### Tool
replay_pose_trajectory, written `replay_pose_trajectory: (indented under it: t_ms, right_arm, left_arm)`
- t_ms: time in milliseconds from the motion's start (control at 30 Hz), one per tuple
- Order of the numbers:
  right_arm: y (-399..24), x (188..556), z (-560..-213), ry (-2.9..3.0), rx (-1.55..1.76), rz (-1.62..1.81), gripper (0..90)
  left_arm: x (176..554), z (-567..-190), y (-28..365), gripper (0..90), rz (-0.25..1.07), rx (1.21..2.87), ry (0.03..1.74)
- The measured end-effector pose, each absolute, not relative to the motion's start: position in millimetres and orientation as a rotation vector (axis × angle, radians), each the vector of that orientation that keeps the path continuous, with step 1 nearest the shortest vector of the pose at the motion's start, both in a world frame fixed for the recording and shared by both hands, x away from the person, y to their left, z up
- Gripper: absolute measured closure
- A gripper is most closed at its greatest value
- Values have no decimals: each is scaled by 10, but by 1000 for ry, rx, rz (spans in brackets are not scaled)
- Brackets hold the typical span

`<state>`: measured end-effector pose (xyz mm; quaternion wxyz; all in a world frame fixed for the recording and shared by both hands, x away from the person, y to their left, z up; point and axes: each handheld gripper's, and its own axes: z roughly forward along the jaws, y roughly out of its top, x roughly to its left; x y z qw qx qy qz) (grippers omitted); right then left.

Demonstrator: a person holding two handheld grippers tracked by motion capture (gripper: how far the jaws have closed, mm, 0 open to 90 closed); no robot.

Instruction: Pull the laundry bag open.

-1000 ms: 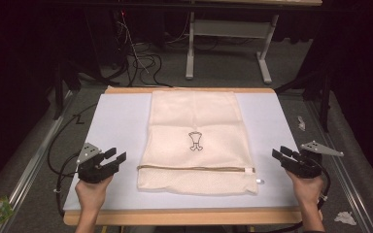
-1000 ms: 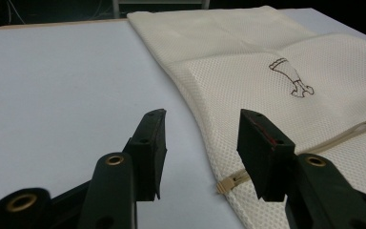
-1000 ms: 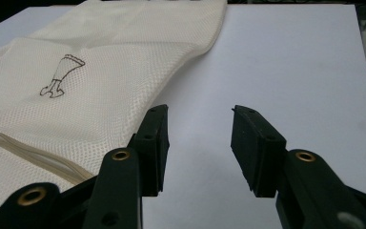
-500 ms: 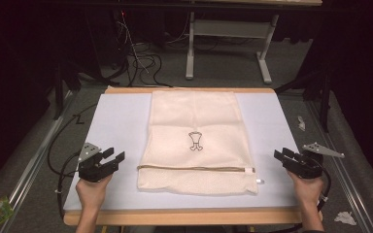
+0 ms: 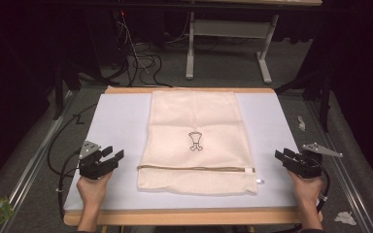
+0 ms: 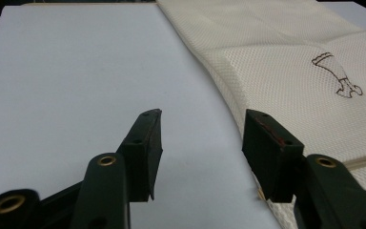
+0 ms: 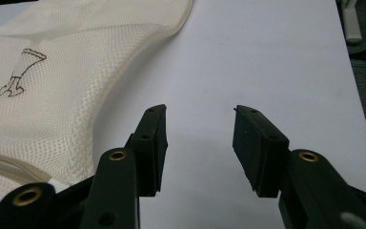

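Cream mesh laundry bag [image 5: 196, 141], rectangular, lies flat in the middle of the counter [image 5: 121, 116], which is a white-topped board with a wooden edge. Bag runs lengthwise away from the person; a zipper line [image 5: 194, 168] crosses it near the person's end, with a small white pull tab [image 5: 259, 180] at the bag's right corner. A small dark outline drawing [image 5: 195, 141] sits around the bag's centre (same mark in both gripper views, on the mesh).

Left gripper [image 5: 114, 156], black, two-jaw, held in the person's left hand [image 5: 93, 188], sits low over the bare counter just left of the bag's near left corner. Jaws have just been opening; they stand well apart with nothing between them. In the left gripper view the left gripper [image 6: 202, 138] frames white surface, and the bag's edge [image 6: 276, 71] passes just beside one jaw, contact unclear.

Right gripper [image 5: 280, 156], same kind, in the right hand [image 5: 307, 191], is over bare counter to the right of the bag, near it but apart. Jaws wide, empty. In the right gripper view the right gripper [image 7: 199, 131] points over plain white surface, mesh bag [image 7: 66, 90] off to the side, not touching.

Grey floor with black cables [image 5: 141, 60] and a pale table frame [image 5: 223, 34] beyond the counter.
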<state>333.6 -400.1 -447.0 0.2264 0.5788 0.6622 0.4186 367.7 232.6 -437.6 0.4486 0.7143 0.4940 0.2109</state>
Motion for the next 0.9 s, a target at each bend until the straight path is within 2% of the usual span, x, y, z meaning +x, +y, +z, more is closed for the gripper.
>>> replay_pose_trajectory:
  t_ms: [900]
  right_arm:
    - [-3912, 3446, -4586, 1873, 1581, 1107, 550]
  left_arm:
    - [3894, -4554, 2234, 468, 498, 1818, 1258]
